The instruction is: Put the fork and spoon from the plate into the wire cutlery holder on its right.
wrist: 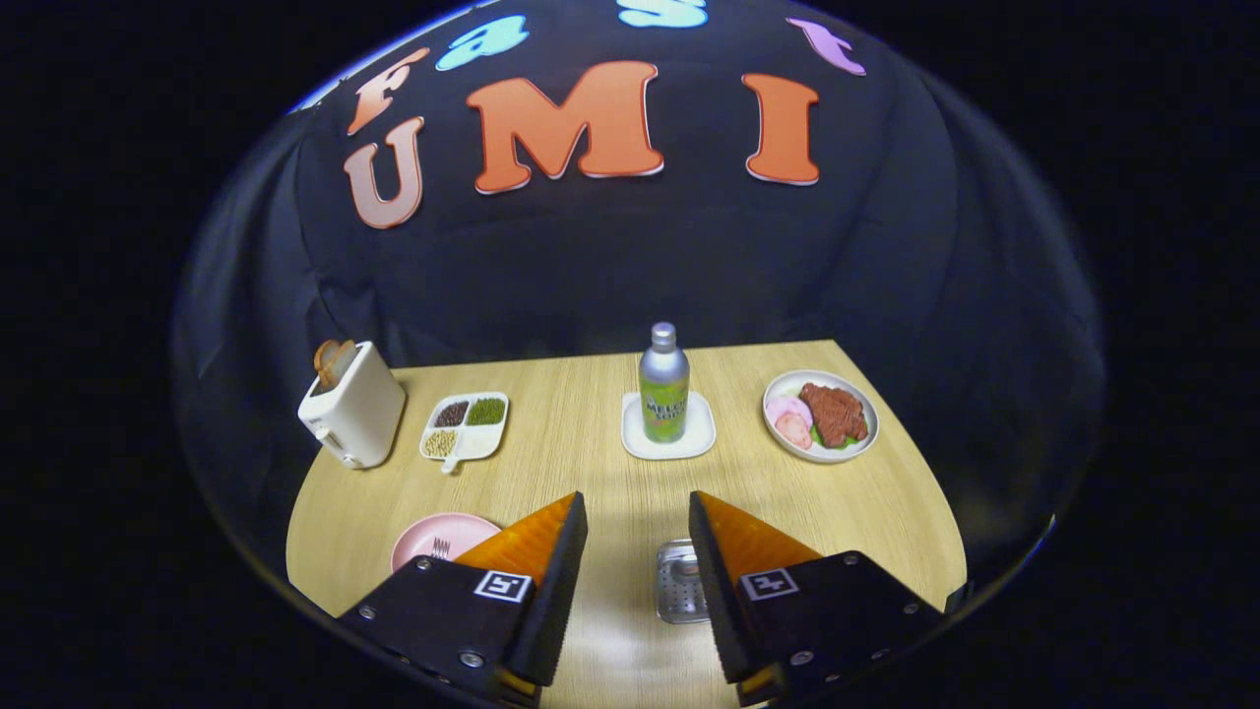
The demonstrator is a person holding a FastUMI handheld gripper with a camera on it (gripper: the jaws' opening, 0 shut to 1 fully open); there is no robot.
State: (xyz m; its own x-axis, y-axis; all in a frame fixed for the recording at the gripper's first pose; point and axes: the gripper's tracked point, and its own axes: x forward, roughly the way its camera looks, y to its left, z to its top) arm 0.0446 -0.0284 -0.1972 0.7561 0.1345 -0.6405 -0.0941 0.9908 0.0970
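A pink plate (440,538) lies on the wooden table just left of my left finger, which hides part of it. Fork tines (441,547) show on the plate; the rest of the cutlery is hidden behind the finger. A metal cutlery holder (677,581) with a perforated base sits between my fingers, close against the right one and partly covered by it. My gripper (638,512) hovers above the table's near edge, open, with nothing between its fingers.
Farther back stand a white toaster (352,416) with toast, a white divided dish (466,426) of beans, a green bottle (663,386) on a white square coaster (669,431), and a plate of meat (821,416). Bare wood lies ahead of the fingers.
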